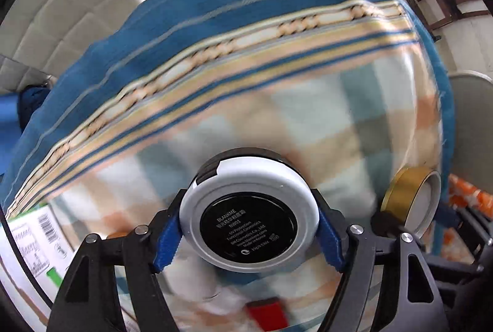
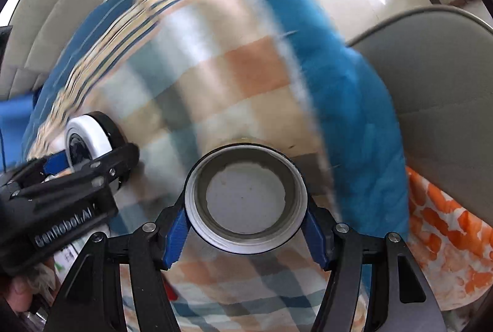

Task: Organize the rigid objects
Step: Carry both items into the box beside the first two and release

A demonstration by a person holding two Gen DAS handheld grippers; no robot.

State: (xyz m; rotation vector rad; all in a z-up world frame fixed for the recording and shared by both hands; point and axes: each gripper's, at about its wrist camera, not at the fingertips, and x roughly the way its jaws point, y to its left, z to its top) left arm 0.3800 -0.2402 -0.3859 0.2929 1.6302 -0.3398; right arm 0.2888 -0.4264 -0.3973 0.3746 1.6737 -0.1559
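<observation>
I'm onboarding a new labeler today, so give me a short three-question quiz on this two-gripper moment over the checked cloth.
1. True or false: the left gripper has its fingers closed on a round white and black compact.
2. Multiple choice: the right gripper holds A) a red box, B) a round gold-sided lid with its hollow side toward the camera, C) nothing.
3. Short answer: in the right wrist view, on which side of the lid does the left gripper appear?

Key: 1 true. 2 B. 3 On the left side of the picture, carrying the compact above the checked cloth.
</observation>
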